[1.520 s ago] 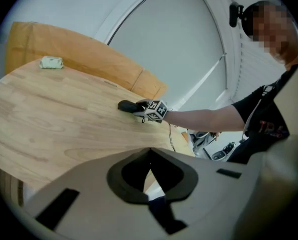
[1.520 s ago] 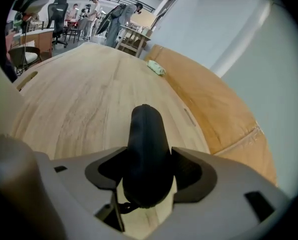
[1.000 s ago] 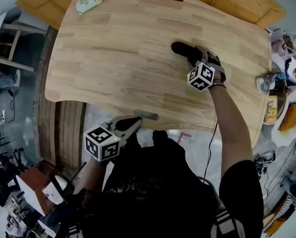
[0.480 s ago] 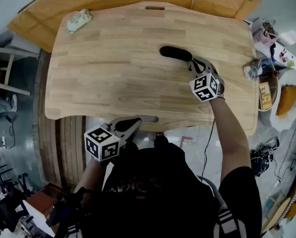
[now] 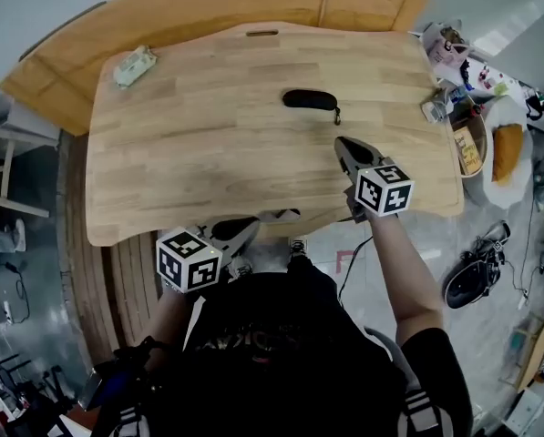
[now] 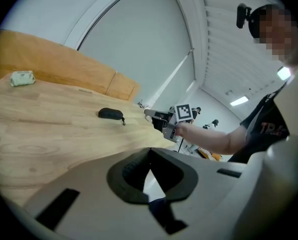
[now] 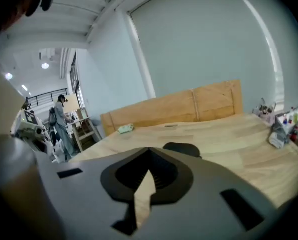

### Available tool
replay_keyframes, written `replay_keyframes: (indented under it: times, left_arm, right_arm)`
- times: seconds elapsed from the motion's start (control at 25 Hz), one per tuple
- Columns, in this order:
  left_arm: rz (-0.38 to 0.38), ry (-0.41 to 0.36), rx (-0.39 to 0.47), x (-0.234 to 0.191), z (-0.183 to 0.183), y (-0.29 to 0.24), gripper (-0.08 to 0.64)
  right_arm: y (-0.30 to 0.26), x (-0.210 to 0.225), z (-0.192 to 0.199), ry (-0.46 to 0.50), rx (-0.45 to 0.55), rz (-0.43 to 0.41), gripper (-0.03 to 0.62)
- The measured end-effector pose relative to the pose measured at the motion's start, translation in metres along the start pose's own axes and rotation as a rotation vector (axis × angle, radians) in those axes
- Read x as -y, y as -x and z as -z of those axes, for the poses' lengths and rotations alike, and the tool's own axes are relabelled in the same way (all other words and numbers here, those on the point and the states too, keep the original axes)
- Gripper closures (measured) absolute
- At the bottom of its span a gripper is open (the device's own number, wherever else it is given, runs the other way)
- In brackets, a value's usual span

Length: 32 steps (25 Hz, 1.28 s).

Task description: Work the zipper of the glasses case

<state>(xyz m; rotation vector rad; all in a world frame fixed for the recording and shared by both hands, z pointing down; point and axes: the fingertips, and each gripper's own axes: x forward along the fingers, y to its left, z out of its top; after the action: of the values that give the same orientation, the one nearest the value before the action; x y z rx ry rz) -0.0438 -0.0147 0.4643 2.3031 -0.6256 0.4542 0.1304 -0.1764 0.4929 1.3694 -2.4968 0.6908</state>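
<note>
The black glasses case [image 5: 310, 100] lies zipped flat on the wooden table [image 5: 180, 162], its zipper pull hanging at its right end. My right gripper [image 5: 342, 144] hovers nearer the table's front edge, apart from the case. Its jaws have just been closing and now stand shut with nothing between them. In the right gripper view the case [image 7: 181, 149] shows just beyond the shut jaws. My left gripper [image 5: 249, 228] is shut and empty at the table's front edge. In the left gripper view the case [image 6: 111, 114] lies far ahead, with the right gripper [image 6: 151, 113] to its right.
A small pale green packet [image 5: 133, 66] lies at the table's far left corner. Bottles and clutter [image 5: 454, 71] crowd a stand off the right end. An orange board [image 5: 208, 16] stands behind the table. A person [image 7: 63, 121] stands far off.
The right gripper drew back from the case toward the table's front edge, rose, rolled and shut its jaws. The case stays on the table. The left gripper shifted slightly.
</note>
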Motion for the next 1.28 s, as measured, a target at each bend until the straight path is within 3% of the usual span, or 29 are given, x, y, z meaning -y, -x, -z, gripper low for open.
replay_keyframes:
  times: [0.24,0.68,0.92,1.28]
  left_arm:
    - [0.081,-0.038,-0.004,0.008,0.013,0.018,0.548]
    - [0.177,-0.033,-0.03,0.02,0.03,0.046,0.548]
    - [0.219,-0.04,-0.044,0.024,0.036,0.052,0.548]
    - [0.256,-0.046,-0.055,0.031,0.047,0.058,0.548]
  right_arm:
    - [0.035,-0.106,0.012,-0.063,0.053,-0.114,0.577]
    - [0.079,-0.247,0.047,-0.243,0.086,-0.25,0.577]
    - [0.084,-0.279,0.061,-0.246,0.077,-0.242,0.577]
    - [0.093,-0.291,0.073,-0.242,0.075,-0.211,0.577]
